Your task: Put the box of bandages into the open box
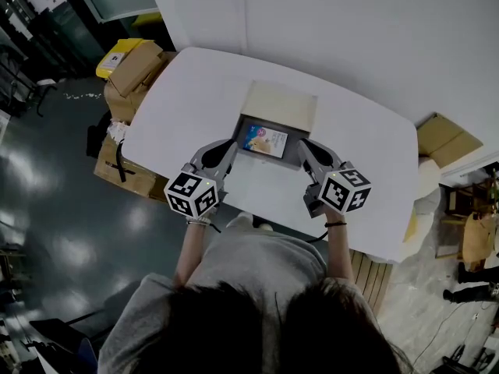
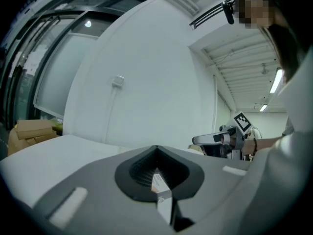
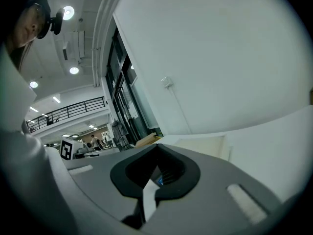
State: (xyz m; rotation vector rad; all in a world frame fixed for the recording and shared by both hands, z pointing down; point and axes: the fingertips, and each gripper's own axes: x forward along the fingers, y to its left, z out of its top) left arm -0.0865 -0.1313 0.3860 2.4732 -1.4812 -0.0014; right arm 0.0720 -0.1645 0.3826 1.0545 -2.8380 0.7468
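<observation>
Blue-and-orange box of bandages (image 1: 263,140): hangs between the two sets of fingers, one thin edge caught in each.
Left gripper (image 1: 231,146): fingers (image 2: 138,173) pressed together on the box's near-left edge.
Right gripper (image 1: 302,146): fingers pinching the opposite edge.
Open box (image 1: 282,102): its grey inside lies straight under the held box between the fingertips, with the pale lid folded back beyond them. Cannot tell if the two touch.
Bench (image 1: 195,100): white, beneath both sets of fingers.
Cardboard boxes (image 1: 134,68): on the floor, well out past the left fingers.
</observation>
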